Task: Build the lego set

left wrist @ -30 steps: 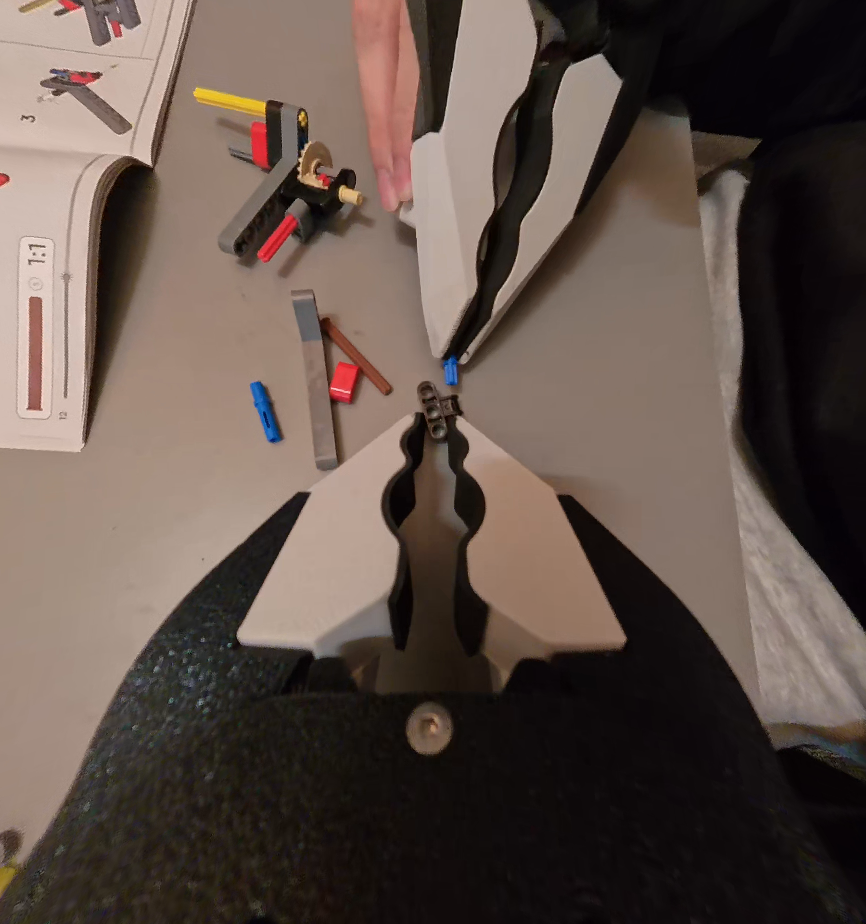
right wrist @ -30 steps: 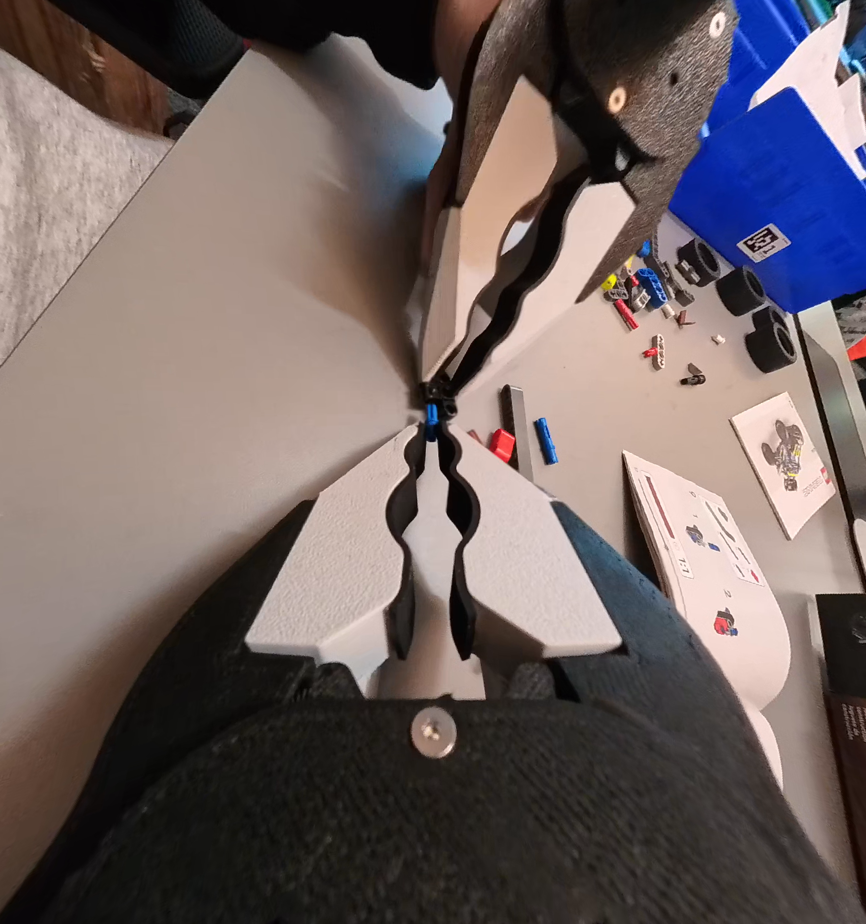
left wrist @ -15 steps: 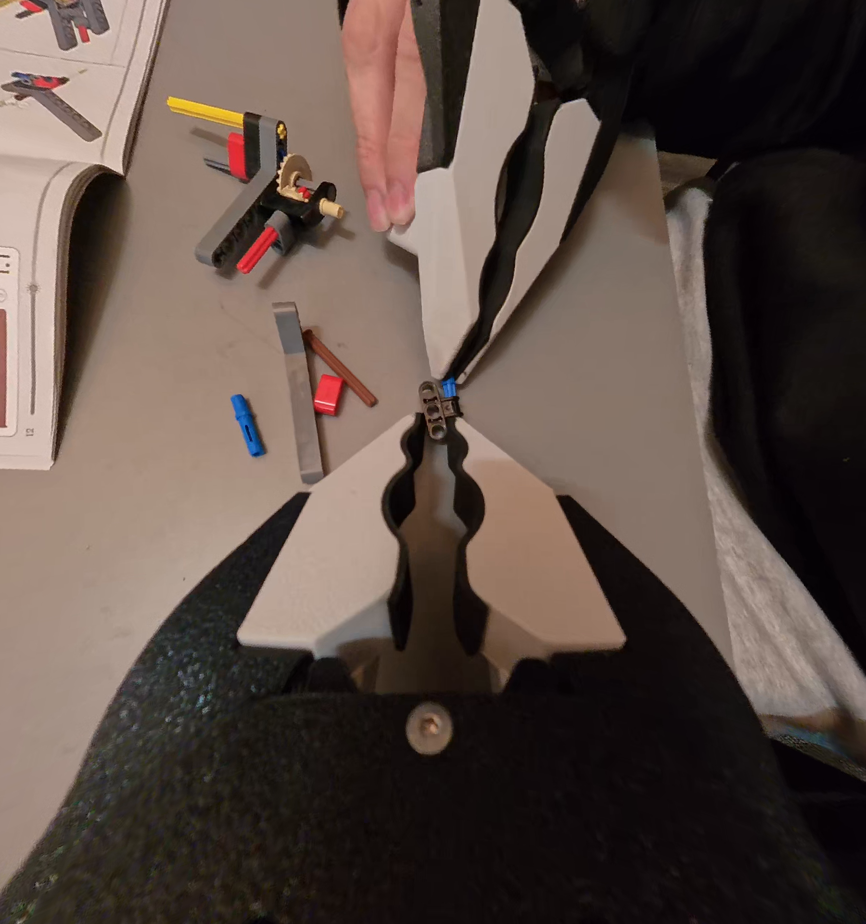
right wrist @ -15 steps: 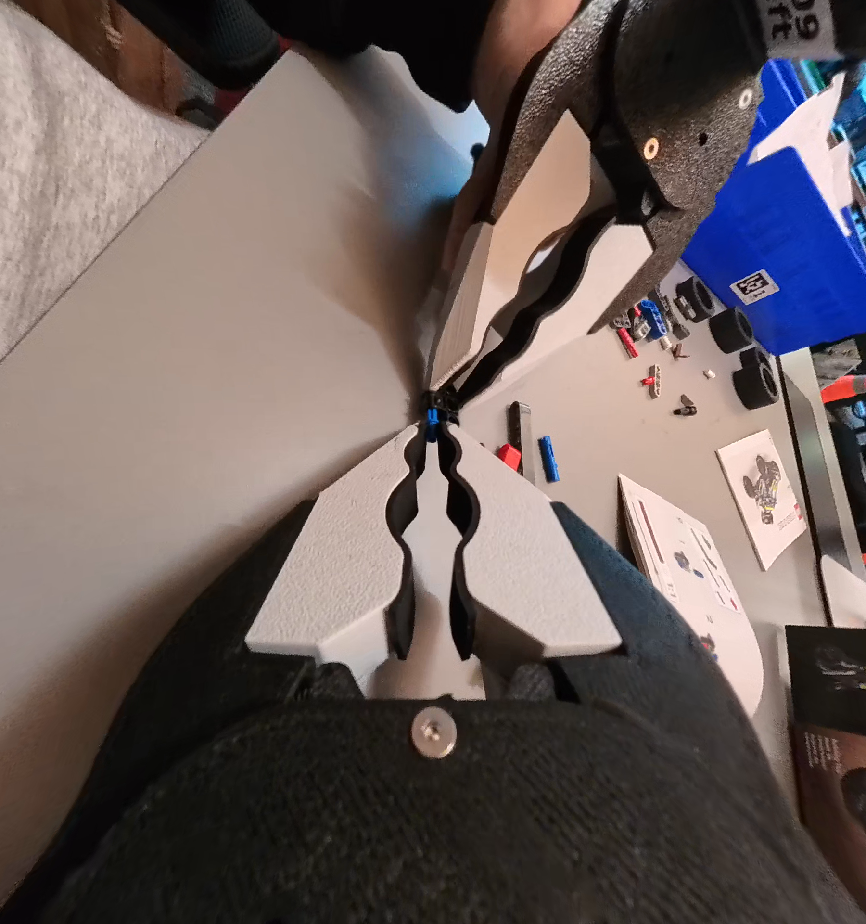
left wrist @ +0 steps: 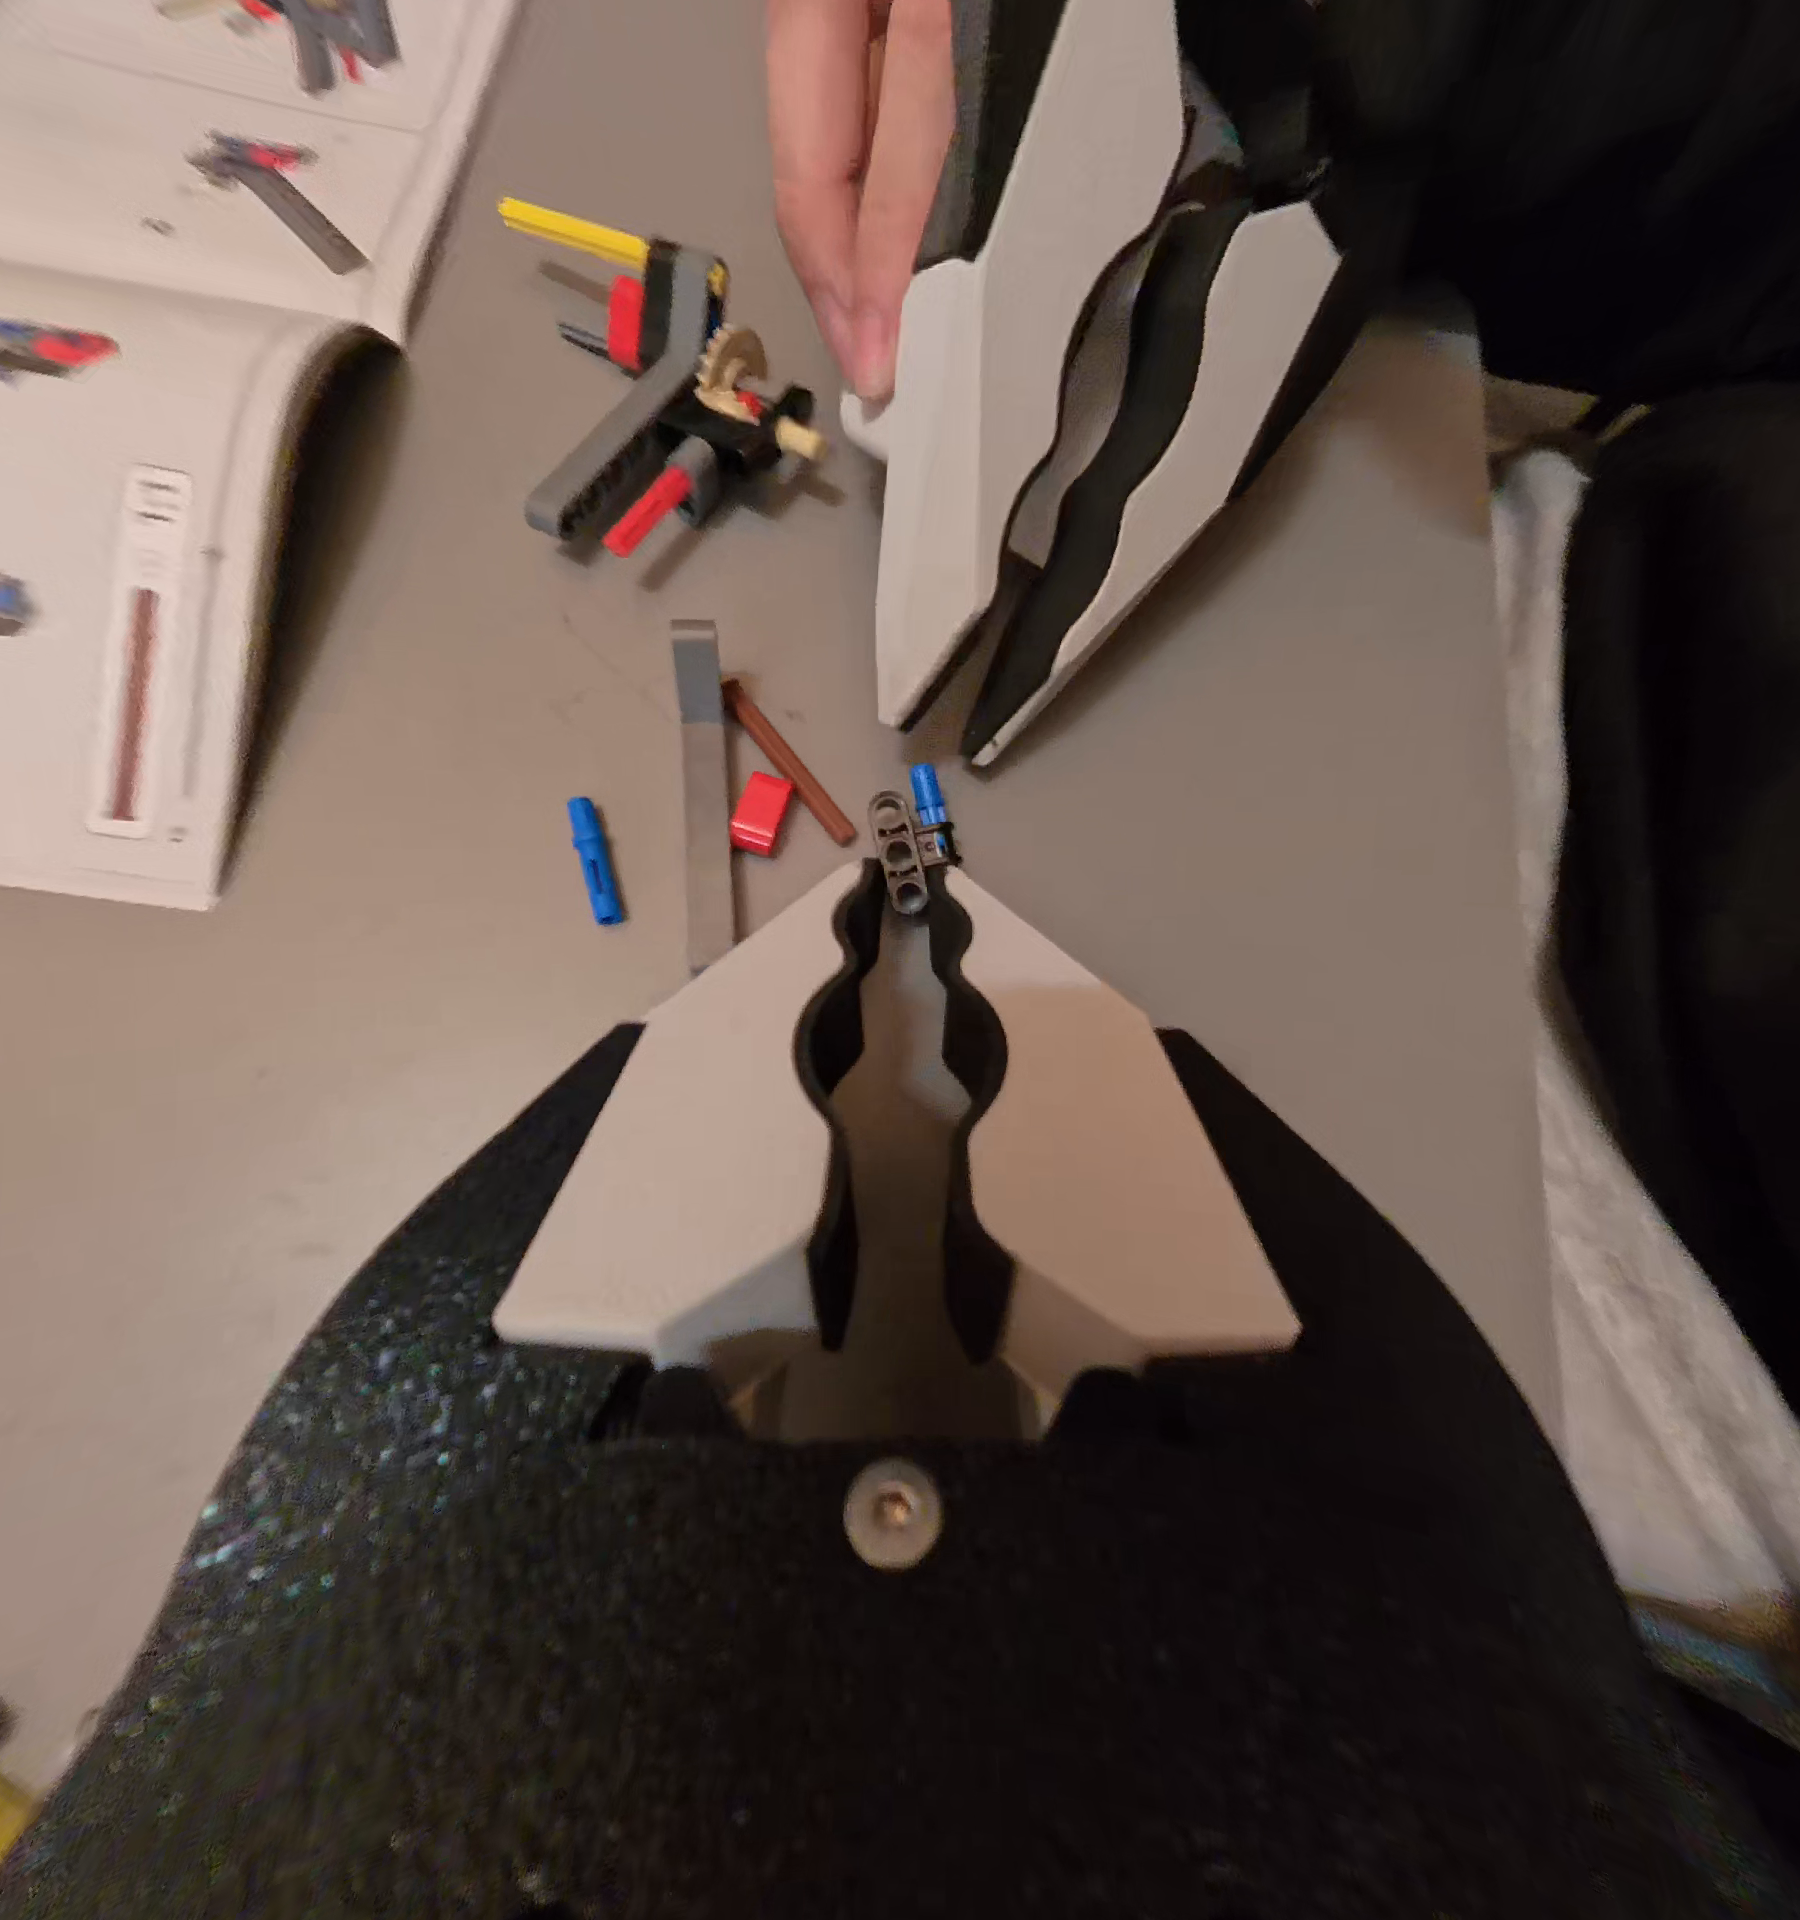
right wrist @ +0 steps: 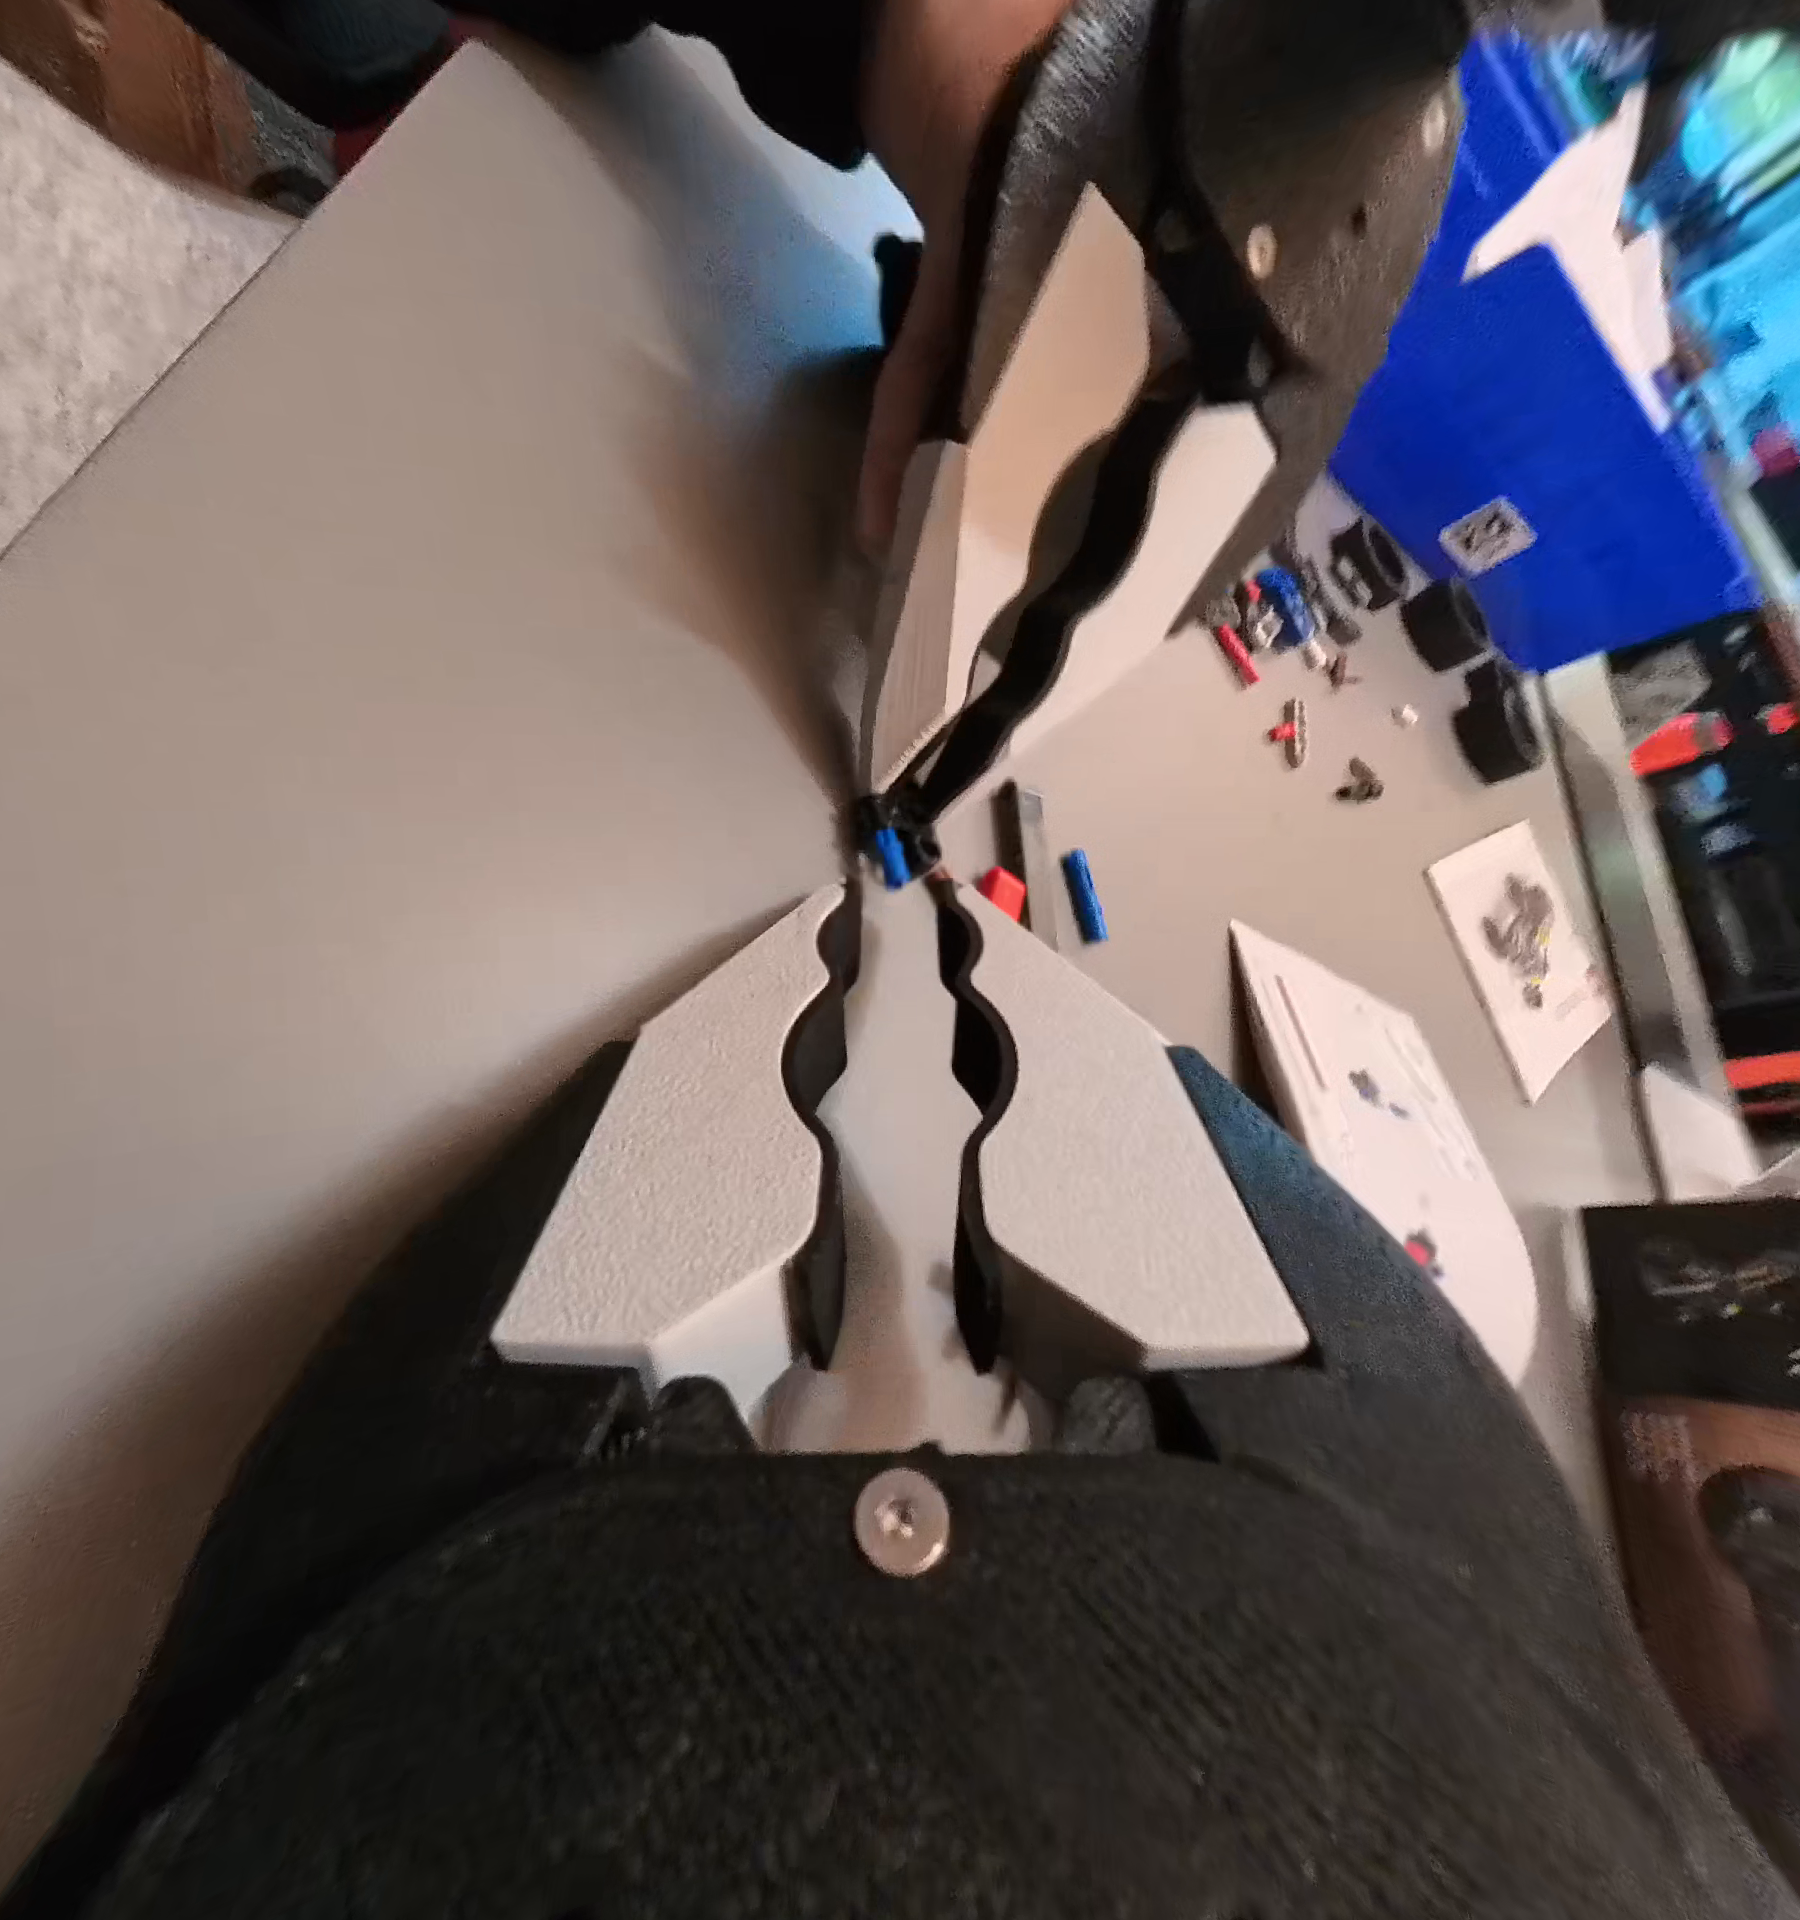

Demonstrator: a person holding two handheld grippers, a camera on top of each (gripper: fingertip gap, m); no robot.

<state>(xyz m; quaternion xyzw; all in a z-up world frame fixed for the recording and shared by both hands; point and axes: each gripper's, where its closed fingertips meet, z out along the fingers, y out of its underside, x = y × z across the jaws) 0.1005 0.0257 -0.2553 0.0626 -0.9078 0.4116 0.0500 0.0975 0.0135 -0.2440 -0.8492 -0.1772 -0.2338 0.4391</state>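
My left gripper [left wrist: 904,883] is shut on a small dark grey connector [left wrist: 898,854] and holds it just above the grey table [left wrist: 1239,883]. A blue pin [left wrist: 927,795] sticks out of the connector's far side. My right gripper [right wrist: 898,896] is open and empty, its tips a short way back from the blue pin [right wrist: 888,852]. In the left wrist view the right gripper [left wrist: 935,740] points down at the pin from above without touching it. In the right wrist view the left gripper [right wrist: 901,795] comes in from the top.
A part-built assembly [left wrist: 667,416], a grey beam [left wrist: 704,810], a brown axle [left wrist: 787,764], a red piece [left wrist: 761,814] and a loose blue pin [left wrist: 595,860] lie to the left. An open instruction booklet [left wrist: 148,468] lies far left. Black tyres [right wrist: 1447,623] and a blue bin [right wrist: 1530,436] stand beyond.
My right gripper has opened, let go of the blue pin and drawn back a little. The pin stays in the connector, which my left gripper still holds.
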